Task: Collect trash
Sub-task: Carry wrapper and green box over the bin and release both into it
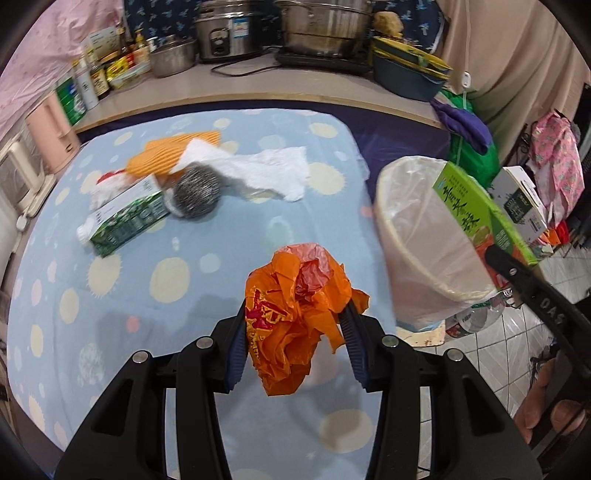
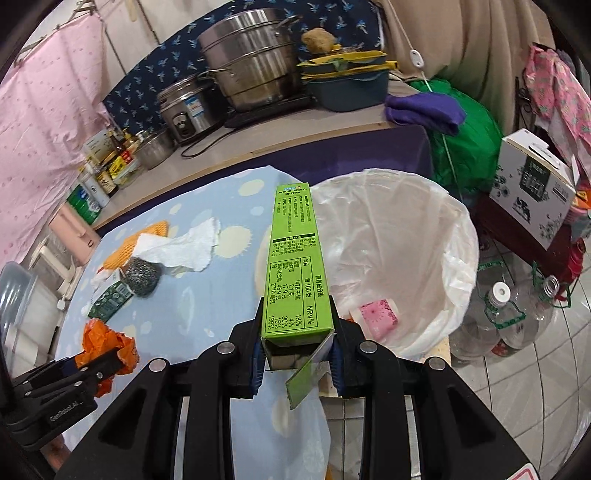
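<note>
My left gripper [image 1: 295, 325] is shut on a crumpled orange plastic bag [image 1: 299, 314], held above the blue dotted tablecloth [image 1: 184, 295]. My right gripper [image 2: 297, 343] is shut on a long light-green carton [image 2: 295, 258], held next to the left rim of the white-lined trash bin [image 2: 424, 229]. The bin also shows in the left wrist view [image 1: 417, 229], with the green carton [image 1: 476, 210] at its right. On the table lie a dark green box [image 1: 125, 218], a steel scourer [image 1: 197, 194], a white paper towel [image 1: 266, 170] and an orange cloth [image 1: 173, 155].
A pink packet [image 2: 378, 314] lies inside the bin. A counter behind holds pots [image 1: 325, 26], a rice cooker [image 1: 225, 33] and bottles [image 1: 88, 77]. Plastic bottles [image 2: 502, 314] and a white box [image 2: 532, 192] stand on the floor to the right.
</note>
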The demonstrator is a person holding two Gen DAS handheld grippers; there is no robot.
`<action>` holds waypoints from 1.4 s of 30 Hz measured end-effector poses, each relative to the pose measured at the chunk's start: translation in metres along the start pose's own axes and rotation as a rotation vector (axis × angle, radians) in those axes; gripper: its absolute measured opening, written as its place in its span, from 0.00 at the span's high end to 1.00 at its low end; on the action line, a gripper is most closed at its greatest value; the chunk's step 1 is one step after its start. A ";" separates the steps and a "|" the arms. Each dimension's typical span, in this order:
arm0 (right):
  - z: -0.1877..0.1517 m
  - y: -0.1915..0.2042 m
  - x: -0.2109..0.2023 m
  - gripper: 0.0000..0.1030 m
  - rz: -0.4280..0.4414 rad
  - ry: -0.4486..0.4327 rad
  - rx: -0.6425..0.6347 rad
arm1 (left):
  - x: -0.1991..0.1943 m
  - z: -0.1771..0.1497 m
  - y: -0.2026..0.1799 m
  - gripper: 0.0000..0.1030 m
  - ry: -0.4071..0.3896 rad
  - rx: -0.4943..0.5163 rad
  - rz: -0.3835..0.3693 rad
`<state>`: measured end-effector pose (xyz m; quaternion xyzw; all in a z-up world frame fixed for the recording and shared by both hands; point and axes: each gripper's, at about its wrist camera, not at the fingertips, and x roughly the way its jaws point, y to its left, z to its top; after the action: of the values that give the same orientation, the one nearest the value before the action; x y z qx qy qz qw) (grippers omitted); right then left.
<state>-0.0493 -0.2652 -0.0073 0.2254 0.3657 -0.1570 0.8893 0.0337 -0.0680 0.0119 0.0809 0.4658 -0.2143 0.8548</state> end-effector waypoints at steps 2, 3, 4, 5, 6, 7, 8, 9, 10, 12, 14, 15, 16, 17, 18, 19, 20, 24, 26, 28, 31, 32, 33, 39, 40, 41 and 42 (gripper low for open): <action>-0.001 -0.010 0.002 0.74 -0.018 0.008 0.028 | 0.000 0.007 -0.014 0.58 -0.013 0.029 -0.016; -0.002 -0.015 0.003 0.74 -0.022 0.013 0.040 | 0.000 0.010 -0.022 0.58 -0.019 0.044 -0.026; -0.002 -0.019 0.004 0.74 -0.029 0.017 0.051 | 0.001 0.013 -0.028 0.58 -0.023 0.056 -0.033; -0.003 -0.023 0.004 0.74 -0.039 0.020 0.061 | 0.002 0.017 -0.035 0.58 -0.026 0.068 -0.044; -0.003 -0.025 0.005 0.74 -0.047 0.022 0.066 | 0.003 0.020 -0.042 0.58 -0.029 0.079 -0.054; -0.004 -0.028 0.006 0.74 -0.055 0.023 0.072 | 0.004 0.022 -0.048 0.58 -0.032 0.090 -0.060; -0.004 -0.031 0.006 0.74 -0.061 0.024 0.080 | 0.005 0.025 -0.054 0.58 -0.035 0.102 -0.067; -0.004 -0.035 0.006 0.74 -0.064 0.027 0.088 | 0.006 0.027 -0.060 0.58 -0.039 0.113 -0.077; -0.004 -0.039 0.007 0.74 -0.066 0.028 0.095 | 0.008 0.030 -0.065 0.58 -0.040 0.121 -0.087; -0.005 -0.044 0.008 0.74 -0.075 0.031 0.110 | 0.011 0.036 -0.075 0.58 -0.048 0.137 -0.110; -0.005 -0.049 0.009 0.74 -0.080 0.036 0.124 | 0.015 0.041 -0.083 0.58 -0.057 0.146 -0.135; -0.004 -0.051 0.011 0.74 -0.083 0.038 0.129 | 0.018 0.043 -0.087 0.58 -0.055 0.150 -0.145; -0.003 -0.053 0.012 0.74 -0.086 0.040 0.135 | 0.020 0.045 -0.090 0.58 -0.055 0.152 -0.155; -0.003 -0.055 0.013 0.74 -0.089 0.042 0.140 | 0.024 0.048 -0.093 0.58 -0.051 0.153 -0.161; -0.002 -0.057 0.014 0.74 -0.092 0.045 0.145 | 0.027 0.050 -0.095 0.58 -0.047 0.155 -0.163; -0.002 -0.058 0.016 0.74 -0.093 0.048 0.149 | 0.031 0.053 -0.099 0.58 -0.044 0.159 -0.168; -0.002 -0.060 0.017 0.74 -0.094 0.051 0.153 | 0.034 0.055 -0.101 0.58 -0.042 0.162 -0.171; -0.001 -0.063 0.022 0.74 -0.099 0.063 0.167 | 0.044 0.061 -0.111 0.58 -0.042 0.174 -0.170; 0.000 -0.064 0.024 0.74 -0.102 0.066 0.171 | 0.047 0.063 -0.115 0.58 -0.042 0.181 -0.174; 0.002 -0.065 0.027 0.74 -0.103 0.070 0.175 | 0.051 0.065 -0.118 0.58 -0.040 0.187 -0.169; 0.003 -0.066 0.029 0.73 -0.106 0.073 0.183 | 0.057 0.066 -0.121 0.55 -0.032 0.187 -0.170; 0.003 -0.067 0.029 0.72 -0.110 0.070 0.190 | 0.058 0.066 -0.121 0.54 -0.030 0.183 -0.171; 0.004 -0.068 0.029 0.70 -0.112 0.065 0.198 | 0.060 0.066 -0.121 0.51 -0.026 0.181 -0.172; 0.006 -0.069 0.025 0.65 -0.111 0.048 0.211 | 0.062 0.066 -0.117 0.38 -0.026 0.163 -0.160; 0.007 -0.068 0.025 0.64 -0.111 0.045 0.210 | 0.062 0.066 -0.116 0.36 -0.025 0.159 -0.158; 0.007 -0.067 0.024 0.63 -0.111 0.043 0.208 | 0.062 0.066 -0.115 0.33 -0.027 0.153 -0.156; 0.007 -0.066 0.023 0.62 -0.110 0.040 0.206 | 0.061 0.066 -0.113 0.31 -0.030 0.147 -0.155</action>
<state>-0.0585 -0.3278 -0.0382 0.2984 0.3773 -0.2377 0.8439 0.0631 -0.2092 0.0048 0.1039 0.4408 -0.3145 0.8343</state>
